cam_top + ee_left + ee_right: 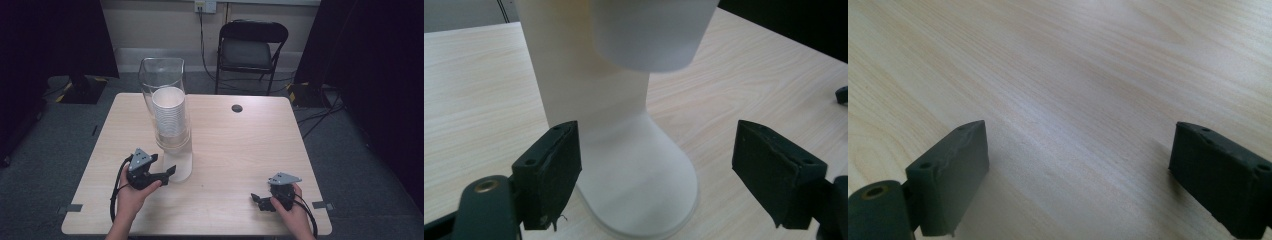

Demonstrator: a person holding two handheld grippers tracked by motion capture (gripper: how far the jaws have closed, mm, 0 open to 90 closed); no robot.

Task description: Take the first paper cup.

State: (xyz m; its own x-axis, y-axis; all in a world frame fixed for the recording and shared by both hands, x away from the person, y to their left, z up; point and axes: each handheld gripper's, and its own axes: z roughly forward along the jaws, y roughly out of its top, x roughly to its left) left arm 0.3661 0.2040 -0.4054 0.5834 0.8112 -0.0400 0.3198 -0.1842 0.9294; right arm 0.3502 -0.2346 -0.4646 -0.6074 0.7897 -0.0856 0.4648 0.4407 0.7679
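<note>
My left gripper [167, 172] sits near the table's [235, 150] front left, jaws spread wide, pointing at the foot of the cup dispenser [172, 145]. In the left gripper view that white base [634, 175] stands between my jaws, apart from both. The dispenser holds a cup stack [170, 112]. My right gripper [260, 201] rests front right, jaws spread over bare wood.

A black folding chair [253, 50] (empty) stands on grey carpet [350, 165] behind the table [240, 150].
</note>
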